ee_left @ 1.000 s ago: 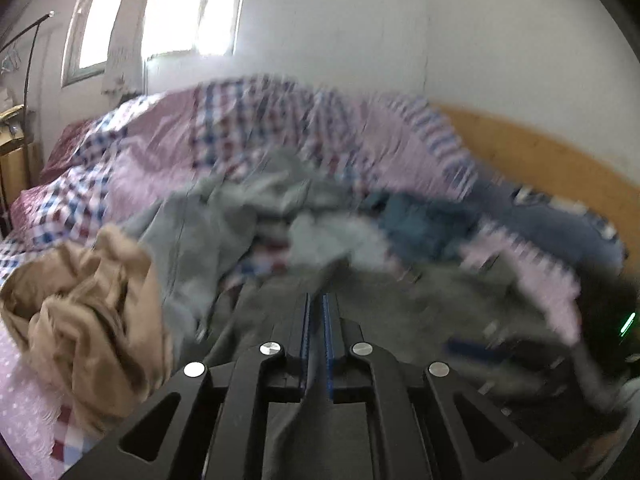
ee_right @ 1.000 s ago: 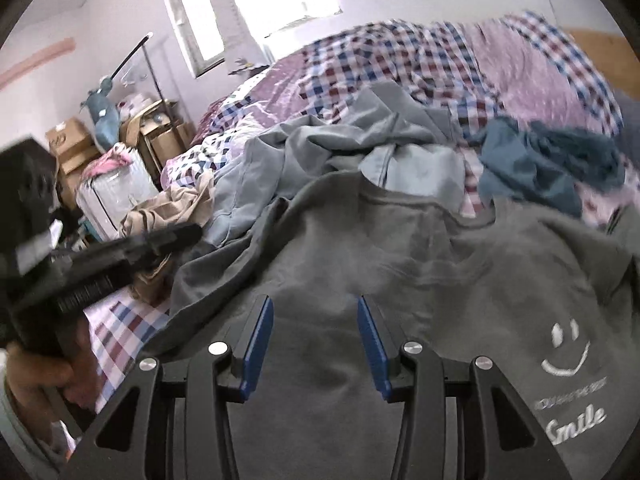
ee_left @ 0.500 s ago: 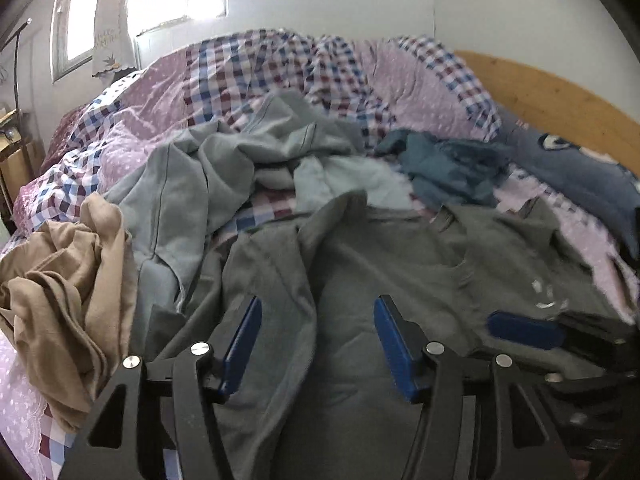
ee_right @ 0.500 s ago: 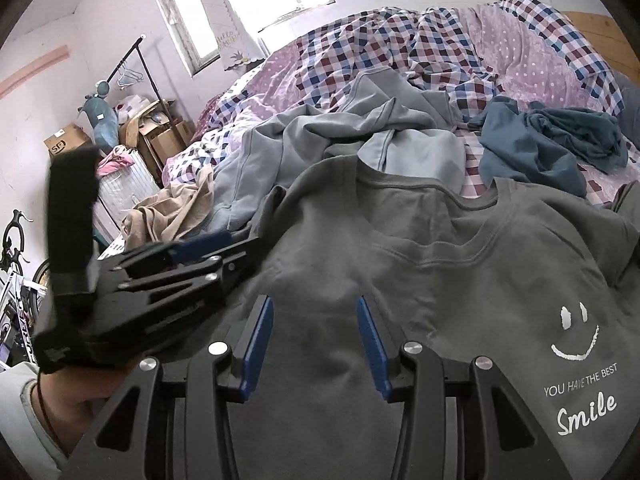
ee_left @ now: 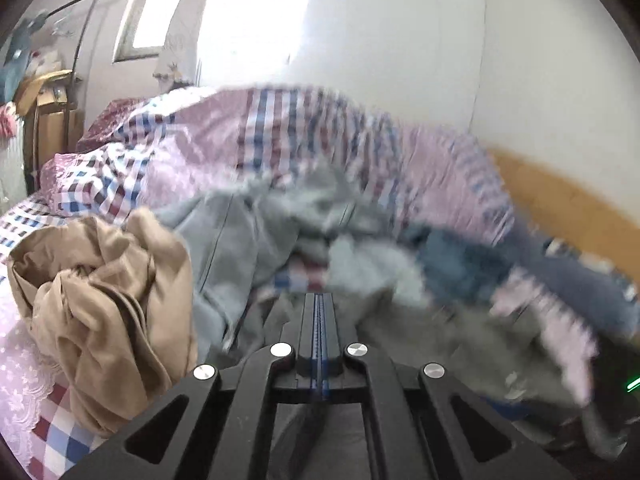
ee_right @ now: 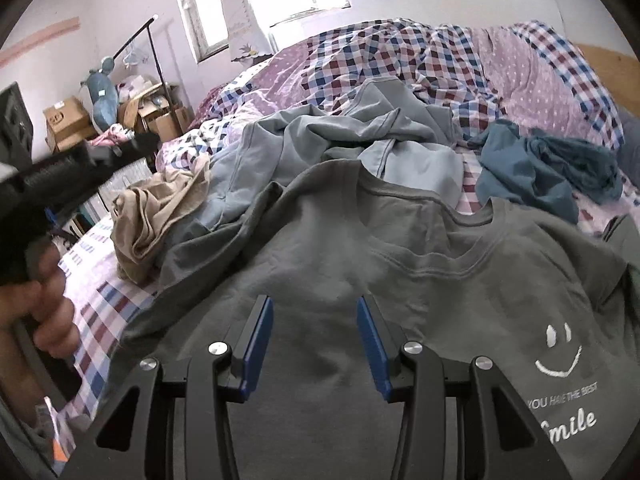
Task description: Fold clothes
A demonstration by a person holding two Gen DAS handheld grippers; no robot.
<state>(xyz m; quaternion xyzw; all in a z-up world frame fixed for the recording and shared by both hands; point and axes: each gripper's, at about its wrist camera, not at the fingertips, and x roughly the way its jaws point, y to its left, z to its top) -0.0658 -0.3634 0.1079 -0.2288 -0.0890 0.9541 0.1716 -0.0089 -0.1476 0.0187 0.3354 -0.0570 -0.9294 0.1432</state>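
A dark grey T-shirt (ee_right: pixel 360 280) with a white smiley and "Smile" print lies front-up on the bed, neckline away from me. My right gripper (ee_right: pixel 316 328) hovers open just above its chest, blue pads apart and nothing between them. My left gripper (ee_left: pixel 319 300) is shut, its blue pads pressed together. The left wrist view is motion-blurred, with the grey shirt (ee_left: pixel 420 340) smeared below the fingers. In the right wrist view the left gripper (ee_right: pixel 148 142) is raised at the left, held by a hand (ee_right: pixel 44 304), and no cloth hangs from its tip.
A crumpled tan garment (ee_right: pixel 160 208) lies at the bed's left edge. A pale grey-blue sweatshirt (ee_right: pixel 320 140) and a teal garment (ee_right: pixel 540 168) sit beyond the T-shirt on the checked quilt (ee_right: pixel 400 52). Boxes (ee_right: pixel 68 120) stand at the left, and a wooden headboard (ee_left: pixel 580 208) at the right.
Half a second ago the left gripper was open and low over the shirt. Now it is shut, raised to the left and moving fast. The right gripper stays open in place.
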